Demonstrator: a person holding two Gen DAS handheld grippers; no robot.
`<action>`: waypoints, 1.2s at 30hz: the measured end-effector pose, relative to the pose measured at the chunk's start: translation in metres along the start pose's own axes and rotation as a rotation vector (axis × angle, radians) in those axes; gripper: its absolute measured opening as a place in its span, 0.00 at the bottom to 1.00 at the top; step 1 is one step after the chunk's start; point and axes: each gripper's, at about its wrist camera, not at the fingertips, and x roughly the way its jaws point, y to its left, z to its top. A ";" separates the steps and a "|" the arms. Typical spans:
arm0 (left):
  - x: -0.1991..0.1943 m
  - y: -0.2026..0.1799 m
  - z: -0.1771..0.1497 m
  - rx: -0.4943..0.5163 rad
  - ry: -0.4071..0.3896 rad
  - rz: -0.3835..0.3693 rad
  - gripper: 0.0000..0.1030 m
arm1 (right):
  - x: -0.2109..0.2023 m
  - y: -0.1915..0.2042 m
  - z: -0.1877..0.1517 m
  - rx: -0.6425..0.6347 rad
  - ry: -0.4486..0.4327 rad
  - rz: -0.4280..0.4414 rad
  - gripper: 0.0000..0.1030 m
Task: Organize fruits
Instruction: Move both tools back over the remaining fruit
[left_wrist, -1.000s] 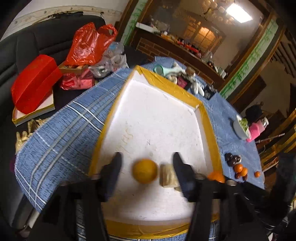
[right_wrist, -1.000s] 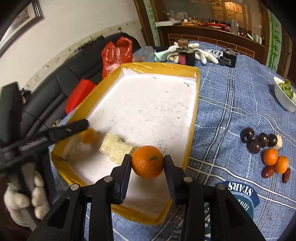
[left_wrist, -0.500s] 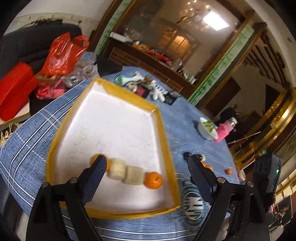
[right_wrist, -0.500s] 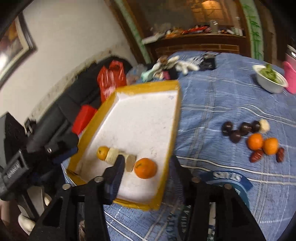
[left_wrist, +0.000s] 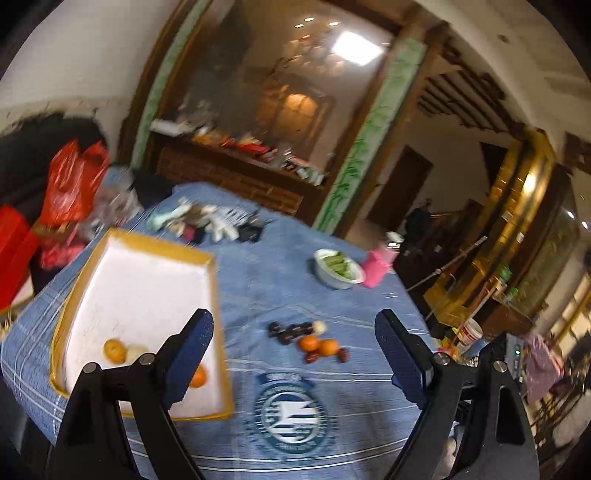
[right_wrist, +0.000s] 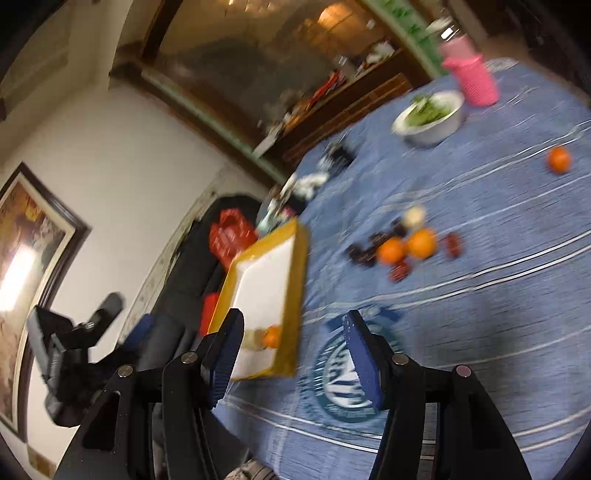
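Both grippers have pulled back and up from the tray since a second ago, leaving their oranges inside it. Left gripper is wide open, nothing between its jaws, hanging over the blue tablecloth near the printed round logo. Right gripper has jaws opening, about half spread, empty, above the same logo. In the tray's near end sits a row: orange, a pale chunk, then another orange partly hidden behind the left finger. Loose pile on the cloth, well apart from the tray: two oranges, dark round fruits, reddish ones that are probably dates, blur makes it hard to say. One lone orange lies farther off. White bowl of greens and pink container stand beyond the pile.
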 end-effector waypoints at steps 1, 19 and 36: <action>-0.006 -0.014 0.005 0.019 -0.009 -0.019 0.86 | -0.014 -0.005 0.004 0.003 -0.027 -0.016 0.61; -0.069 -0.078 0.079 0.222 -0.087 -0.110 0.86 | -0.256 0.014 0.084 -0.009 -0.499 -0.245 0.61; 0.016 -0.015 0.058 0.117 0.141 -0.069 1.00 | -0.234 0.037 0.111 -0.167 -0.312 -0.455 0.79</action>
